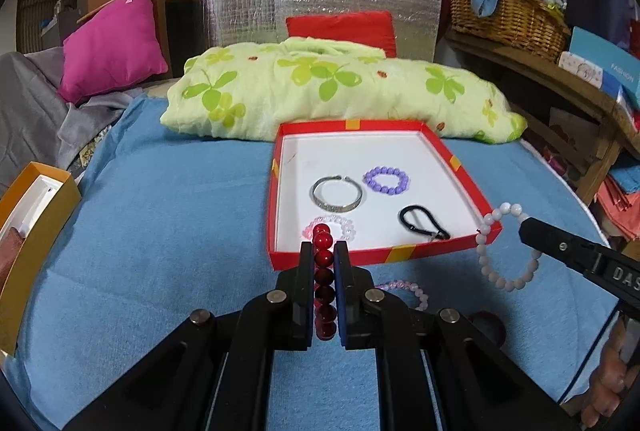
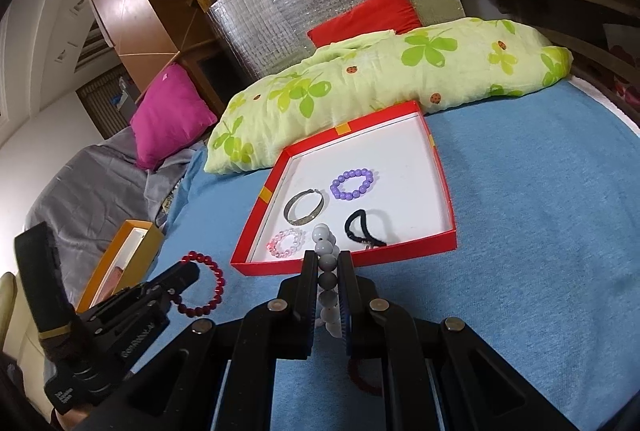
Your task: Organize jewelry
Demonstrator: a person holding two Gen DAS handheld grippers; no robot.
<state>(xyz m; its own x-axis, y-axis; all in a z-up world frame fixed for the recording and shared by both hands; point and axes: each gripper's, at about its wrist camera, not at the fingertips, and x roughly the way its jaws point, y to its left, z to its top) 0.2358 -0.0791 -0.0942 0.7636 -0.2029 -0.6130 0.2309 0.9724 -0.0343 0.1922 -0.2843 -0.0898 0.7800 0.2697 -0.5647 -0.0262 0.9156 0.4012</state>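
My left gripper (image 1: 323,251) is shut on a dark red bead bracelet (image 1: 323,241), held just short of the red box's near rim (image 1: 352,255). My right gripper (image 2: 327,259) is shut on a white bead bracelet (image 2: 325,263), also in front of the box (image 2: 436,245). From the left wrist view the white bracelet (image 1: 486,231) hangs from the right gripper (image 1: 528,227) beside the box's right corner. Inside the box lie a silver bangle (image 1: 338,193), a purple bead bracelet (image 1: 387,181), a black hair tie (image 1: 424,223) and a pink clear bead bracelet (image 1: 344,225).
A pale pink bracelet (image 1: 404,289) and a dark red one (image 2: 362,377) lie on the blue towel (image 1: 160,231) below the grippers. A green clover pillow (image 1: 320,87) lies behind the box. An orange box (image 1: 40,215) stands left; a wicker basket (image 1: 508,15) sits on a shelf, right.
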